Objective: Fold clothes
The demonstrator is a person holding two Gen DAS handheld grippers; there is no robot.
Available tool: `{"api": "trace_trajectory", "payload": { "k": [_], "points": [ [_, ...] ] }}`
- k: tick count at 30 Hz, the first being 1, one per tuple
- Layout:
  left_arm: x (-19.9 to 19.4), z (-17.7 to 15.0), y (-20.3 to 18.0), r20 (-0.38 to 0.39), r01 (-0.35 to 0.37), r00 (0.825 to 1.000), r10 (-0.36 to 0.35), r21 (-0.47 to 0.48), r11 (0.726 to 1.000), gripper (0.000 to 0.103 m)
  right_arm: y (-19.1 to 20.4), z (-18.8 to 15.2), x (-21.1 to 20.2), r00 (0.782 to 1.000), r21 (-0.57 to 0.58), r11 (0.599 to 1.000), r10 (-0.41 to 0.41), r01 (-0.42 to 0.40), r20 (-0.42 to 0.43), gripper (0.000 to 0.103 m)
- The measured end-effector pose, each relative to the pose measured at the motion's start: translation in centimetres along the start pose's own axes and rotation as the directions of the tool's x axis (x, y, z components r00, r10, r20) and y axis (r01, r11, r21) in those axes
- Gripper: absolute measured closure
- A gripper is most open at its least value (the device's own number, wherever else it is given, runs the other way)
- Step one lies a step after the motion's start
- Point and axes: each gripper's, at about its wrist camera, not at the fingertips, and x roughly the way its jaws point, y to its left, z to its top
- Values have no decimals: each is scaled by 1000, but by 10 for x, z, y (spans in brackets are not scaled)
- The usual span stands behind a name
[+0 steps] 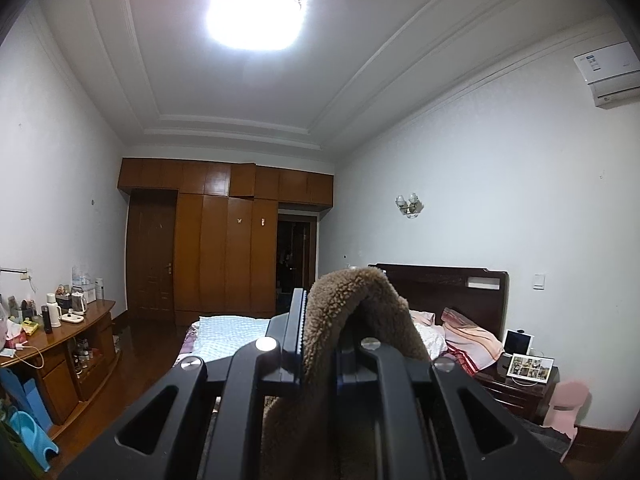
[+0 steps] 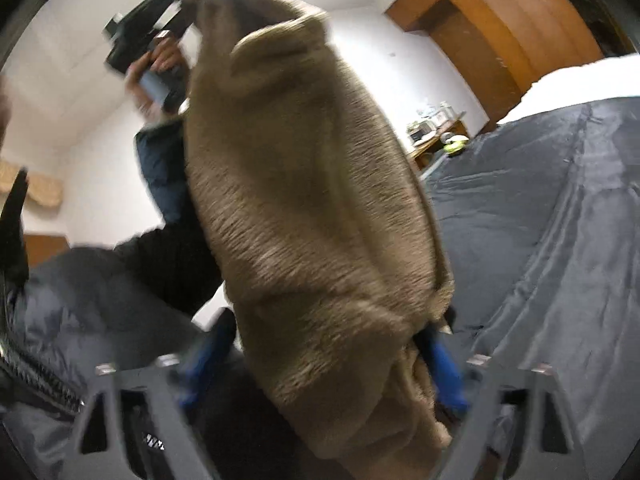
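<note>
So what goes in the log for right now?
left gripper: shut on brown fleece | right gripper: around fleece's lower end | fleece: hanging above grey bedcover

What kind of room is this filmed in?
A home bedroom, most likely: a bed with a dark wooden headboard, a tall brown wooden wardrobe along the far wall, and a dark bedside cabinet holding framed photos.

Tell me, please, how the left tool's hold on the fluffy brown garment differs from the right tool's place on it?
The left tool pinches the top of the fluffy brown fleece garment, held high so the cloth hangs down; the right tool sits low, at the hanging lower end. The left tool is shut tight on a thin fold; the right tool's blue fingers flank a thick bunch, and blur hides whether they press. Both have the same garment between their fingers.
</note>
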Motion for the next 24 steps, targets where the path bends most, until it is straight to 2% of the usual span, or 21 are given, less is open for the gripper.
{"api": "trace_trajectory", "payload": {
  "k": [2,4,5,6,7,8,10,11,12,13,15,17,20,21,24],
  "points": [
    [-4,0,2,2,-1,1000,1,-3,1000,90,-7,2,-1,998,45,998,-54,53,16,81],
    [-10,1,7,5,-2,1000,2,-11,1000,90,-7,3,-7,987,50,987,-153,151,46,87],
    [-15,1,10,10,-8,1000,8,-13,1000,90,-4,6,-14,968,40,971,-240,237,73,88],
    [-19,2,13,14,-15,1000,15,-13,1000,90,1,11,-22,938,28,944,-330,329,108,89],
    [-22,1,15,18,-19,1000,19,-13,1000,90,11,17,-34,879,4,891,-449,454,163,89],
    [-26,0,19,23,-26,999,26,-15,1000,90,22,23,-48,808,-7,829,-544,560,225,89],
    [-35,-2,29,33,-38,999,39,-28,999,90,40,34,-73,674,8,717,-659,697,334,89],
    [-40,-3,36,37,-37,999,39,-42,998,90,53,39,-85,585,12,641,-707,767,397,89],
    [-44,-4,42,38,-37,999,39,-53,998,90,69,43,-95,479,16,549,-743,836,467,89],
    [-48,-6,47,38,-37,998,39,-64,997,90,84,47,-104,389,28,474,-753,880,531,89],
    [-56,-10,60,40,-43,998,47,-84,996,90,116,53,-119,233,65,355,-730,933,643,89],
    [-65,-15,72,43,-54,997,58,-100,994,89,144,58,-131,100,114,266,-672,957,734,89],
    [-78,-22,86,54,-62,996,69,-123,990,89,180,60,-134,-61,173,149,-561,974,826,89],
    [-82,-23,89,59,-62,996,71,-129,990,89,191,62,-131,-100,186,115,-521,976,848,89],
    [-94,-25,96,82,-58,994,71,-144,988,89,220,64,-123,-180,218,46,-412,975,893,89]
  ]
}}
